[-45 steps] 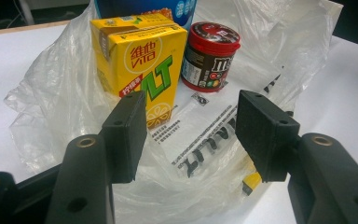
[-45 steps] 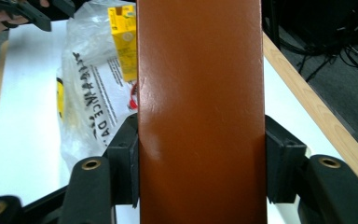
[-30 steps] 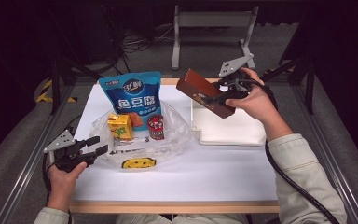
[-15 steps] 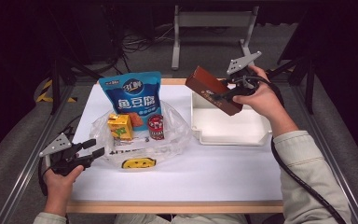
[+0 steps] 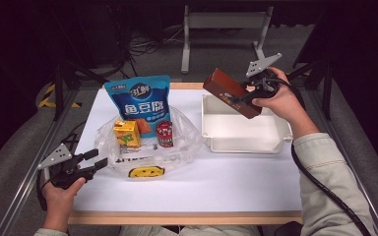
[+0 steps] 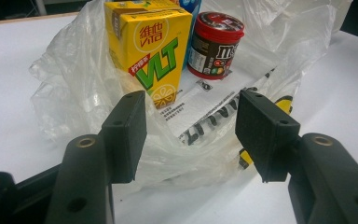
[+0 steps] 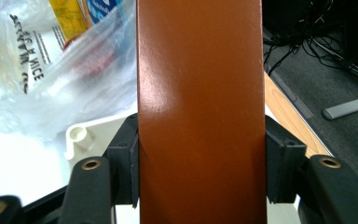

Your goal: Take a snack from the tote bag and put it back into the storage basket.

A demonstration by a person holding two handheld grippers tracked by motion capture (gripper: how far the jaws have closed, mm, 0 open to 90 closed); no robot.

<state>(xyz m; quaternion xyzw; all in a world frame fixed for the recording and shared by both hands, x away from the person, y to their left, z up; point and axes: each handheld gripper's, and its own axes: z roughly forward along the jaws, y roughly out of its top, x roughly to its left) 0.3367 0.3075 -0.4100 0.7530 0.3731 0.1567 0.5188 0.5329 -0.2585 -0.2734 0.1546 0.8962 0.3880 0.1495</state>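
Note:
A brown rectangular box [image 5: 230,92] hangs in the air above the white bin [image 5: 243,145], with my right gripper [image 5: 243,101] shut on its sides [image 7: 200,121]. A clear plastic bag [image 5: 184,142] lies open at the table's left centre. It holds a yellow VLT drink carton [image 5: 127,133], a red-lidded m&m's can [image 5: 165,133] and a blue snack pouch [image 5: 139,100] standing behind them. My left gripper [image 5: 94,159] is open at the bag's near-left edge. In the left gripper view the carton [image 6: 149,51] and can [image 6: 214,44] sit beyond its jaws.
The white table [image 5: 202,187] has a wooden front edge. The bin stands at the right. Cables and a metal stand [image 5: 221,34] lie on the dark floor behind. A black cable [image 5: 320,187] trails from my right gripper along the sleeve.
My right gripper has carried the brown box a little rightward and higher over the bin. The left gripper has drifted slightly left and toward the person, still open.

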